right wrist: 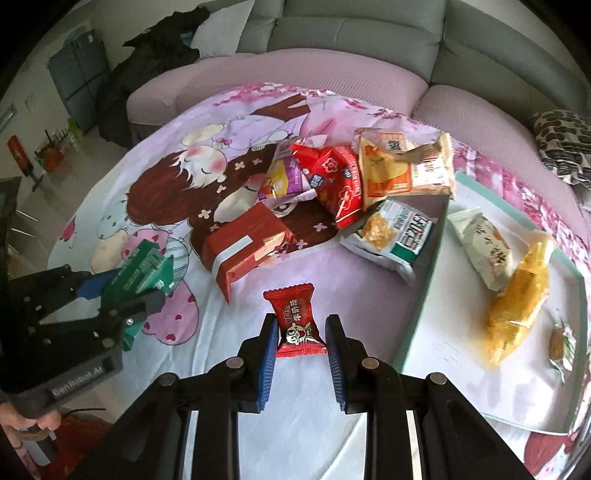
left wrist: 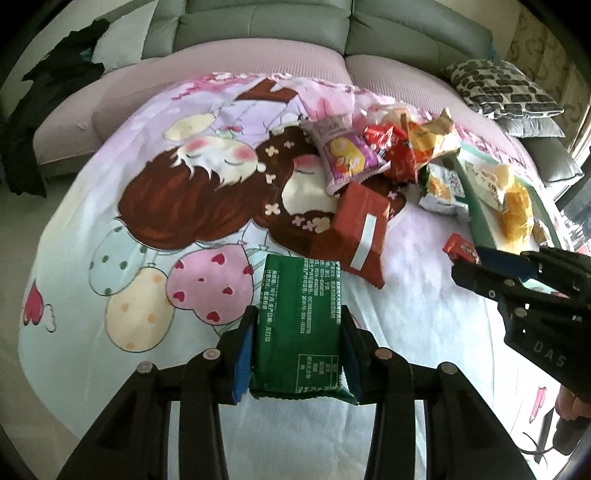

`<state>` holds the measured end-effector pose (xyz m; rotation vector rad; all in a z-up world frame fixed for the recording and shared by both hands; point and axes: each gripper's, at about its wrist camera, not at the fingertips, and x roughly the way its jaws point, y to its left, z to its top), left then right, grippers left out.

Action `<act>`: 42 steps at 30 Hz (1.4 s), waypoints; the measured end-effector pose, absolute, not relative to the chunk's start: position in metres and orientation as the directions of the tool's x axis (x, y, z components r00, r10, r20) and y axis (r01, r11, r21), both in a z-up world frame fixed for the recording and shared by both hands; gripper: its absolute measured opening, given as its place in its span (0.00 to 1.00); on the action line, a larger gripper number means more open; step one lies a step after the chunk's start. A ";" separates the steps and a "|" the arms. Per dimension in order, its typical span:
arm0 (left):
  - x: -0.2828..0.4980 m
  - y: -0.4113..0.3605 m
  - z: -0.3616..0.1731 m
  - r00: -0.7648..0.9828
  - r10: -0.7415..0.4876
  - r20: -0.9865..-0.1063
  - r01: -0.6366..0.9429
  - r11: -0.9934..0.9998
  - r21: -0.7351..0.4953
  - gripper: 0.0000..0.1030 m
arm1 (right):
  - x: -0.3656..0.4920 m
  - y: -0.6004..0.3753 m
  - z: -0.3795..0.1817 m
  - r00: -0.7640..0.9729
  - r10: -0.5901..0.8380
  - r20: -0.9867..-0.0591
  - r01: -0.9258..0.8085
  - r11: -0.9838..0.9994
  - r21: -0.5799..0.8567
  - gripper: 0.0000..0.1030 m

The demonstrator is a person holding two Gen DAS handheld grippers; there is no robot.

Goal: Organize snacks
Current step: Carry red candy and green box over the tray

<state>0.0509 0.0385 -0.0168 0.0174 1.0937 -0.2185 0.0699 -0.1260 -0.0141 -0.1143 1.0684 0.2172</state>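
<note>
My left gripper is shut on a green snack packet, held above the cartoon-print cloth. My right gripper is shut on a small red candy, also off the cloth. Each gripper shows in the other's view: the right gripper with the red candy, the left gripper with the green packet. A heap of snacks lies at the back: a red box-shaped packet, a purple bag, a red bag, an orange bag, a white-green bag.
A pale green tray on the right holds a white packet, a yellow packet and a small sweet. A grey sofa with dark clothes and a patterned cushion stands behind.
</note>
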 end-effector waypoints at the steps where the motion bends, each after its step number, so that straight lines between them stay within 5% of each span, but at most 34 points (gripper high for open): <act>1: 0.050 0.038 -0.013 0.445 -0.169 -0.880 0.186 0.978 -0.094 0.42 | 0.068 -0.129 -0.011 0.468 0.119 -0.876 -0.226 0.974 0.012 0.27; 20: 0.052 -0.069 0.058 0.509 -0.233 -0.828 0.394 0.919 -0.016 0.42 | 0.046 -0.233 0.022 0.525 0.031 -0.851 -0.040 0.999 0.012 0.27; 42: 0.074 -0.211 0.027 0.435 -0.257 -0.863 0.541 0.841 0.022 0.42 | 0.030 -0.368 -0.012 0.459 -0.054 -0.887 0.175 0.984 0.031 0.27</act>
